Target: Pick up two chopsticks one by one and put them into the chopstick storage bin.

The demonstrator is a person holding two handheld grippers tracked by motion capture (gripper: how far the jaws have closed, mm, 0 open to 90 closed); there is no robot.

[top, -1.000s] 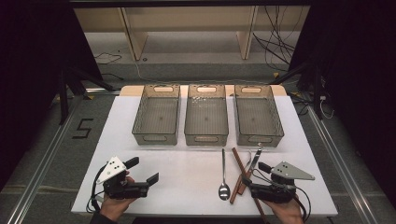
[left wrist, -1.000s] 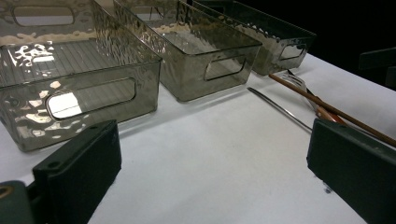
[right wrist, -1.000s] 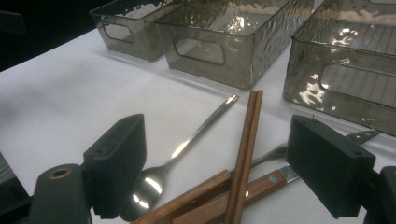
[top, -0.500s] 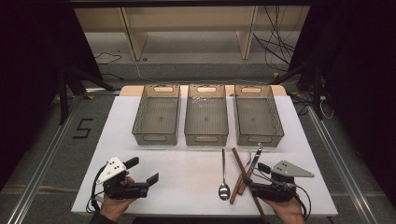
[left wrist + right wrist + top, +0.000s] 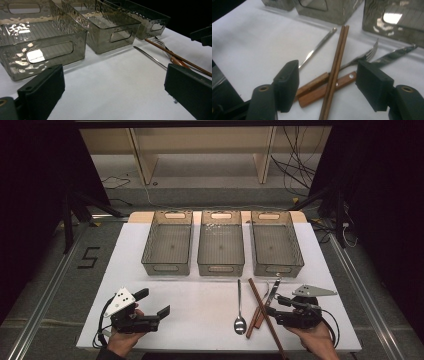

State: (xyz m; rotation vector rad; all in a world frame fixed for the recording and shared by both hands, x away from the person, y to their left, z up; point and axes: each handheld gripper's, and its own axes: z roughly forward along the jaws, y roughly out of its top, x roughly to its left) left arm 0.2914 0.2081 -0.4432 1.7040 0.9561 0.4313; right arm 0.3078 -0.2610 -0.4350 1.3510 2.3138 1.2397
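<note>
Smoked, ripple-walled clear plastic makes up three oblong bins standing side by side on the white tabletop point(image 5: 200, 305): the left bin point(image 5: 167, 245), the middle bin point(image 5: 221, 245) and the right bin point(image 5: 276, 245), all well beyond both grippers' fingertips. The left gripper point(image 5: 154, 304), held in the person's left hand point(image 5: 120, 340), rests low on the table with its black jaws spread wide and only bare white surface between them; in the left gripper view the left bin's cut-out handle point(image 5: 50, 51) sits just past the near jaw. The right gripper point(image 5: 274, 304), held in the right hand point(image 5: 312, 340), also has its jaws spread apart and pinches nothing. Directly ahead of and between its fingers lies a pair of thin brown wooden chopsticks point(image 5: 335, 67), laid together and crossing over two wooden-handled pieces: a steel fork point(image 5: 362, 56) and a steel knife point(image 5: 394, 55), whose metal ends point toward the bins. Off to the side of that gripper's left finger lies a slim all-metal spoon point(image 5: 239, 307), apart from the chopsticks, its bowl nearest the person.
</note>
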